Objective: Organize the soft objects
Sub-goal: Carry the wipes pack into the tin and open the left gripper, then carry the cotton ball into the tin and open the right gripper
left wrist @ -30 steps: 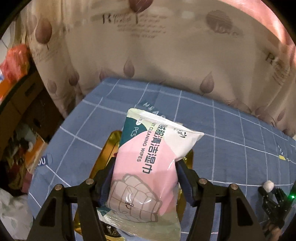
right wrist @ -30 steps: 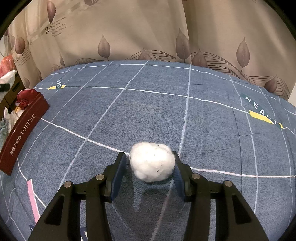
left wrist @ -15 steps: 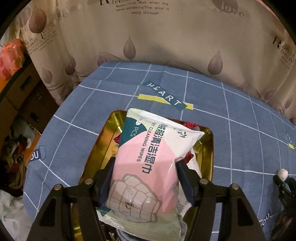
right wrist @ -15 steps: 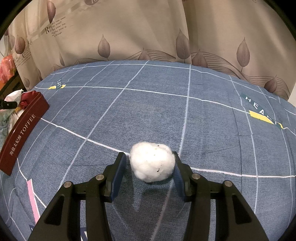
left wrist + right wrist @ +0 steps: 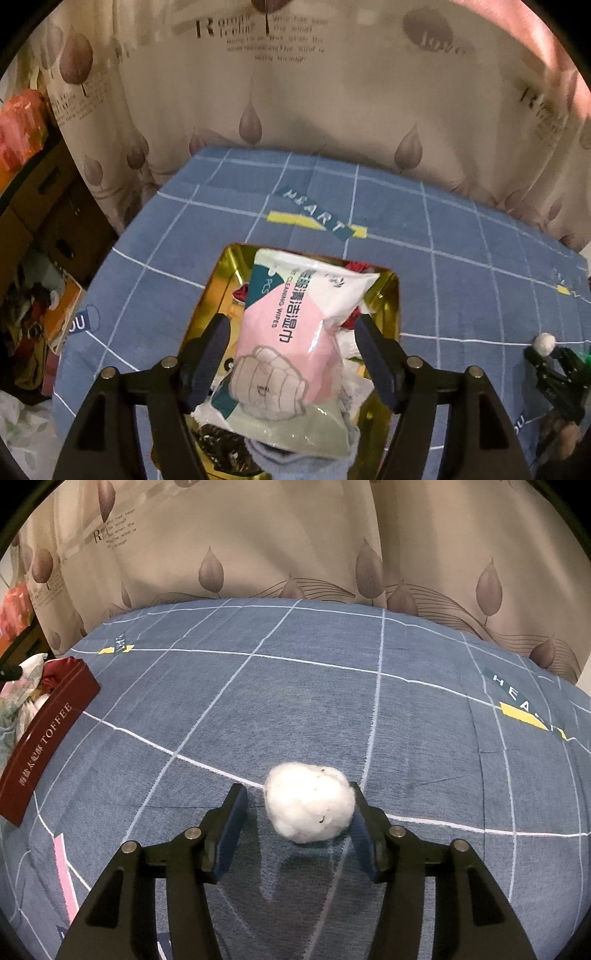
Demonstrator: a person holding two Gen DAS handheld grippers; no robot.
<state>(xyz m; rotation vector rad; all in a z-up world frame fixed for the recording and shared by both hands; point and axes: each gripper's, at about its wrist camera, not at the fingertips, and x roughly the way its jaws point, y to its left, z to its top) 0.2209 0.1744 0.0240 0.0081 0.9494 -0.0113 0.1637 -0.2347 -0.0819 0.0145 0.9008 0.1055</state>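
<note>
"CLEANING WIPES" pack (image 5: pixel 295 332); "TOFFEE" tin (image 5: pixel 48 746)

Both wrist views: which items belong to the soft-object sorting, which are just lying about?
In the job:
- wipes pack, between the opening left claw
- gold tin with red sides
- cotton ball, in the opening right claw

Lying about:
- leaf curtain
- blue checked cloth
- cardboard boxes

From the cotton ball (image 5: pixel 309 805), bare blanket (image 5: pixel 332 701) lies open from ten through three o'clock. The toffee box (image 5: pixel 48 746) blocks nine; the curtain (image 5: pixel 295 542) walls off twelve.
</note>
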